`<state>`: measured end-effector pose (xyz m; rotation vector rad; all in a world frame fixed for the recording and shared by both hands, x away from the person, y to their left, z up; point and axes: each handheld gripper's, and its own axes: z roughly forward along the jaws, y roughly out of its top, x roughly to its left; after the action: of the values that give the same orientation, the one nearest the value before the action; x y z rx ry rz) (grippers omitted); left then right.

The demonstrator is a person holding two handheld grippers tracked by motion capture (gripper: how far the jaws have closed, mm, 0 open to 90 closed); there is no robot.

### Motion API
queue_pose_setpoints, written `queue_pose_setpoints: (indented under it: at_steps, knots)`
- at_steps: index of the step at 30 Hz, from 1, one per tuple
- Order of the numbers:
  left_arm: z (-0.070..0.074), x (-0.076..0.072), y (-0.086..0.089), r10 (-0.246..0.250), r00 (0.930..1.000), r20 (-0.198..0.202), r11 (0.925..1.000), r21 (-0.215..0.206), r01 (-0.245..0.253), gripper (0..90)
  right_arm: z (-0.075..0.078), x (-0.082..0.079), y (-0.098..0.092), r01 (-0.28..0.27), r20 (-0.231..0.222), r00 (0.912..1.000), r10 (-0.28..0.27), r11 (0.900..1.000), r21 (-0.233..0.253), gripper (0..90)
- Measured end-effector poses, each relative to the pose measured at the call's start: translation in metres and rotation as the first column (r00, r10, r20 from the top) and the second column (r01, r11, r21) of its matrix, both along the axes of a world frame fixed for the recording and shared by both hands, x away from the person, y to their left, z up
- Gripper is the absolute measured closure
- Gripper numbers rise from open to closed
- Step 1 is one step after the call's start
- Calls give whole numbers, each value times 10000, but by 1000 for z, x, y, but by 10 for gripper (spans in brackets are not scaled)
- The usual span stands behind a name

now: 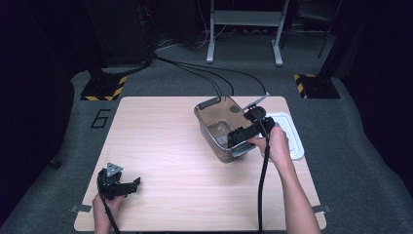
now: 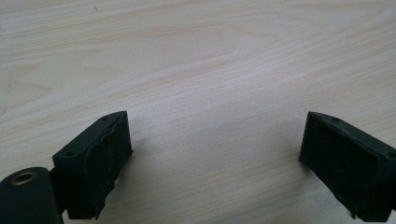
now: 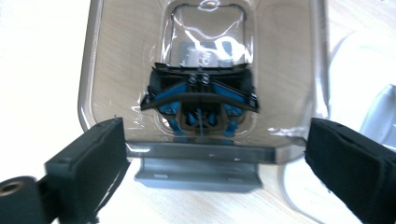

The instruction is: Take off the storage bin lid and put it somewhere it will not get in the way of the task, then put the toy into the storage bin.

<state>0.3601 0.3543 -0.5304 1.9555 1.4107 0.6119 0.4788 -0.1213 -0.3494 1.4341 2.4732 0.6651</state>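
A smoky clear plastic bin stands right of the table's middle, with a grey handle at its near end. My right gripper hovers open over that near end, and in the right gripper view its jaws stand wide on either side of the handle. A black and blue shape shows at the bin's bottom; whether it is an object or a reflection I cannot tell. My left gripper rests low near the front left of the table, open, with bare wood between its fingers.
A white lid lies flat just right of the bin and touches it. The light wooden table is bare to the left of the bin. Cables and stands with striped bases sit on the floor beyond the far edge.
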Motion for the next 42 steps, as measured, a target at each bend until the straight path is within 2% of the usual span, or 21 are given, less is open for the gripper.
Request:
queue_pose_setpoints:
  at_steps: [5,6,8,13,18,22,24,25,26,27,32,35,39,40,41,42]
  knots:
    - [0,0,0,-1,10000,-2,10000,0,1,86,3,-3,-15,104,234,9997,-105,9999,11,0]
    - [0,0,0,0,10000,-2,10000,-4,0,86,4,-5,-25,290,359,9989,-294,9995,124,0]
    - [0,0,0,0,10000,-2,10000,0,0,86,4,-5,-28,419,346,9985,-425,9990,160,0]
    - [0,0,0,-1,10000,-6,10000,-2,1,86,-2,-5,-57,952,464,9942,-967,9949,322,0]
    - [0,0,0,-2,10000,1,10000,8,2,86,-17,1,-83,1507,513,9868,-1537,9868,585,0]
    - [0,0,0,-5,10000,-1,10000,11,5,87,-32,5,-97,1924,479,9798,-1939,9807,353,0]
    - [0,0,0,-3,10000,-3,10000,4,3,87,-36,6,-99,2000,443,9784,-2019,9789,423,0]
    - [0,0,0,-1,10000,1,10000,7,1,87,-42,8,-104,2210,474,9739,-2220,9749,257,0]
    - [0,0,0,-1,10000,1,10000,7,1,87,-42,8,-104,2210,474,9739,-2220,9749,257,0]
    - [0,0,0,-4,10000,-1,10000,8,4,87,-49,10,-109,2379,438,9700,-2390,9709,274,0]
    - [0,0,0,-5,10000,1,10000,9,5,87,-65,16,-118,2672,321,9628,-2684,9629,375,0]
    - [0,0,0,-5,10000,1,10000,3,5,87,-74,20,-121,2819,340,9586,-2827,9591,265,0]
    - [0,0,0,-7,10000,-1,10000,5,7,87,-88,29,-126,3166,134,9483,-3171,9481,297,0]
    - [0,0,0,-8,10000,-2,10000,7,8,87,-92,31,-129,3102,217,9502,-3108,9502,287,0]
    - [0,0,0,-8,10000,-3,10000,5,8,87,-96,33,-129,3230,296,9456,-3239,9458,327,0]
    - [0,0,0,-8,10000,-2,10000,7,8,87,-99,34,-129,3414,147,9395,-3421,9392,381,0]
